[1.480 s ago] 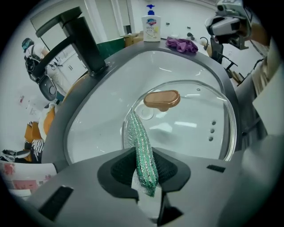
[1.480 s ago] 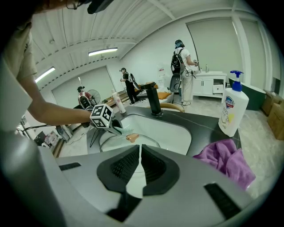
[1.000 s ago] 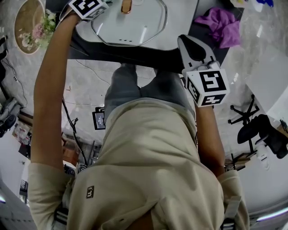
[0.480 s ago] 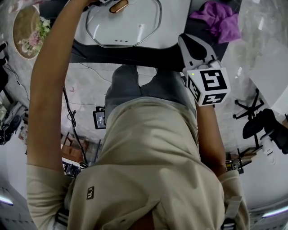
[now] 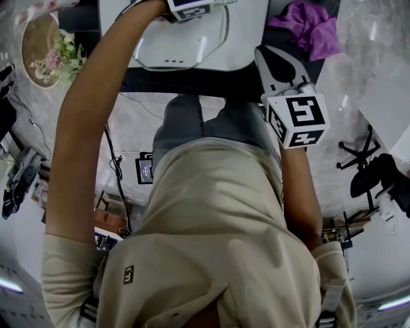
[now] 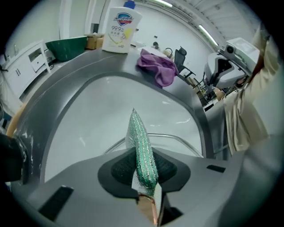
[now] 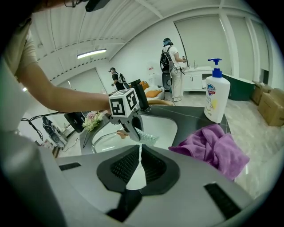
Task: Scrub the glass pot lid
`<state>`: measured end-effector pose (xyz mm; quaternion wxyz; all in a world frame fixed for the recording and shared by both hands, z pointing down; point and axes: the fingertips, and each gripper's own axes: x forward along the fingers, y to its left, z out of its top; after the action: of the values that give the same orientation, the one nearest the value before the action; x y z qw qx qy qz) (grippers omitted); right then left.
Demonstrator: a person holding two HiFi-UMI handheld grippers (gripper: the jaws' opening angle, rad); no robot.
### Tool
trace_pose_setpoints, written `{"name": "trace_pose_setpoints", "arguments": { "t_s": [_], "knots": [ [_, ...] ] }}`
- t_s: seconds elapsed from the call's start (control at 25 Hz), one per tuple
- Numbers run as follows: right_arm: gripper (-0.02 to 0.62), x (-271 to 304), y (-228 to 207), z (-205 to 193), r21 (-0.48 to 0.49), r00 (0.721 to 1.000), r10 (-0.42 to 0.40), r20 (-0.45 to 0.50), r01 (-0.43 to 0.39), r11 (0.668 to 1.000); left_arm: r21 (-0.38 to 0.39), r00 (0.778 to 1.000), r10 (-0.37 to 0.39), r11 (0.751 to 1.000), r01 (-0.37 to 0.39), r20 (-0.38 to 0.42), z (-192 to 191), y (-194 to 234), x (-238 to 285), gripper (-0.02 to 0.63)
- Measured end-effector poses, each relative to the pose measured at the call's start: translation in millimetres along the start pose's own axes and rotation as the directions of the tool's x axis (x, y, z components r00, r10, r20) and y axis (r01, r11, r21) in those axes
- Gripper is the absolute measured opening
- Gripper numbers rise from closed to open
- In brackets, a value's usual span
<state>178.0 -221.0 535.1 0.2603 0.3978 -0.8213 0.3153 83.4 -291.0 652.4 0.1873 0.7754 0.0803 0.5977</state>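
The glass pot lid (image 5: 186,45) lies in the white sink (image 5: 246,38); its steel rim (image 6: 177,138) curves just beyond my left jaws. My left gripper (image 6: 141,153) is shut on a glittery green scrub pad (image 6: 138,131) held on edge over the lid, with the lid's copper handle (image 6: 147,210) below it. In the head view the left gripper (image 5: 192,9) covers the lid's far side. The right gripper view shows the pad (image 7: 145,136) under that gripper, above the lid (image 7: 106,141). My right gripper (image 7: 140,153) is shut on nothing, near the sink's front right corner (image 5: 274,61).
A purple cloth (image 5: 307,32) (image 7: 213,148) lies on the dark counter right of the sink. A soap pump bottle (image 7: 216,91) (image 6: 119,29) stands behind it. A green basin (image 6: 66,48) sits at the back left, a flower tray (image 5: 48,48) left of the sink. People (image 7: 171,66) stand far off.
My left gripper has moved right from the lid's left edge to over its middle, now hiding the copper handle in the head view. The right gripper has stayed in place.
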Motion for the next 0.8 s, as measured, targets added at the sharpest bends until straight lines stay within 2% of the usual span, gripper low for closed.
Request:
{"name": "trace_pose_setpoints", "arguments": {
  "t_s": [0.16,0.44,0.8],
  "knots": [
    [0.029,1,4,4,-0.003,1.000,0.006,0.005,-0.006,1.000,0.049,1.000,0.019,0.999,-0.019,-0.009,5,-16,-1,0.094],
    [0.029,3,19,17,-0.026,1.000,0.015,0.023,-0.014,1.000,0.151,0.989,0.149,0.977,-0.149,0.014,-2,-38,-13,0.094],
    [0.029,1,52,33,-0.070,0.999,0.028,0.044,-0.025,0.997,0.106,0.984,0.173,0.978,-0.177,0.048,-36,-81,-30,0.094]
  ]
}}
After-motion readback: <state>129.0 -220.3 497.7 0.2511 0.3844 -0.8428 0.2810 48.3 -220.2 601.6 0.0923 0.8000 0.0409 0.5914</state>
